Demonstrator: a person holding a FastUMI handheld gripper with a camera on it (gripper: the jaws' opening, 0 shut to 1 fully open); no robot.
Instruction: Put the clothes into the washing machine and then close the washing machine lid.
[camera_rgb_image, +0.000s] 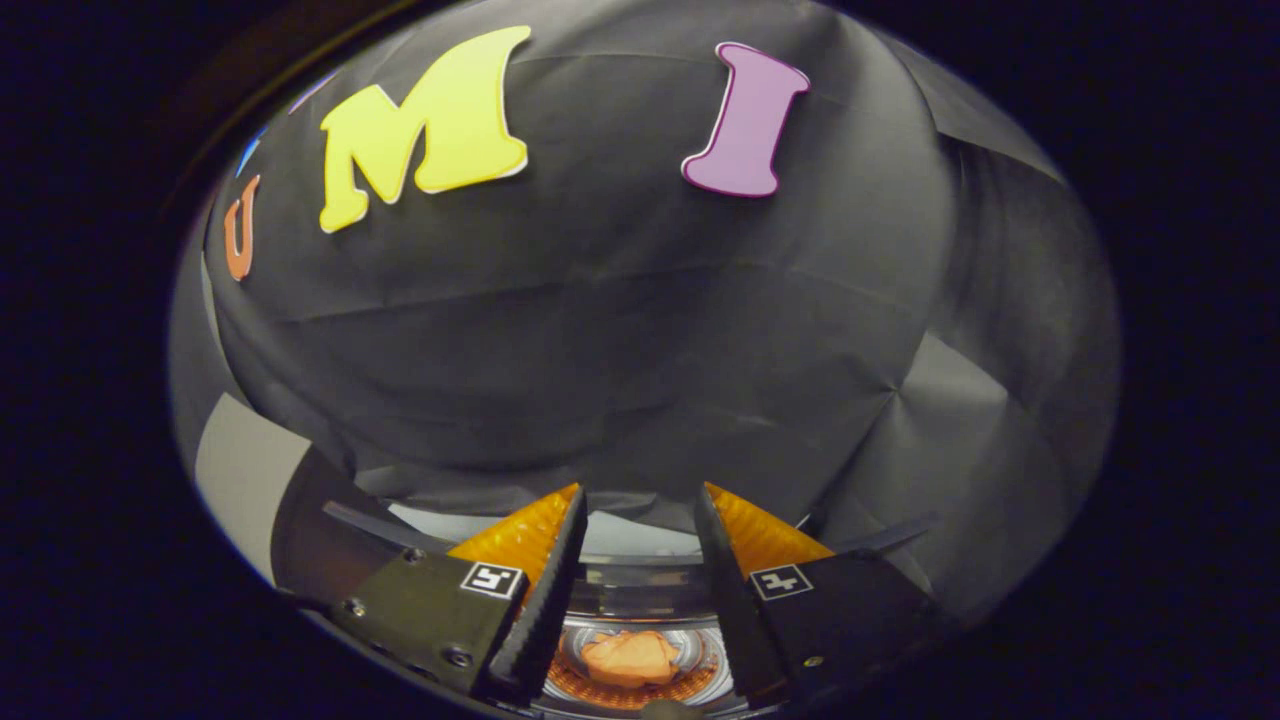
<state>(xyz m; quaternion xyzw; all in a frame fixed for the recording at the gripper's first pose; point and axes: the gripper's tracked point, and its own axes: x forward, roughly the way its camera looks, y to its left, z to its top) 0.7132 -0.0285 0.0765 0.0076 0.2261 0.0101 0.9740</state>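
The gripper (640, 505) is released: its two fingers stand apart with a clear gap between them and nothing held, the tips lifted toward the black cloth wall (600, 330). Taking the washing machine drum (690, 650) as the landmark, the fingers hang above its round opening, one on each side, and the drum's shiny ribbed inside shows through the gap between them. One piece of orange clothing (630, 658) lies crumpled in the bottom of the drum, below the fingers and touching neither of them. A curved pale rim (640, 540) of the machine runs across just beyond the drum, between the two fingertips, and a dark curved edge (375, 527) sweeps out from the drum's far side past the left finger; whether that is the lid cannot be told. Nothing stands between the fingers and the drum. Beyond the machine, the cloth wall rises, with a pale grey panel (240, 480) beside it on the left.
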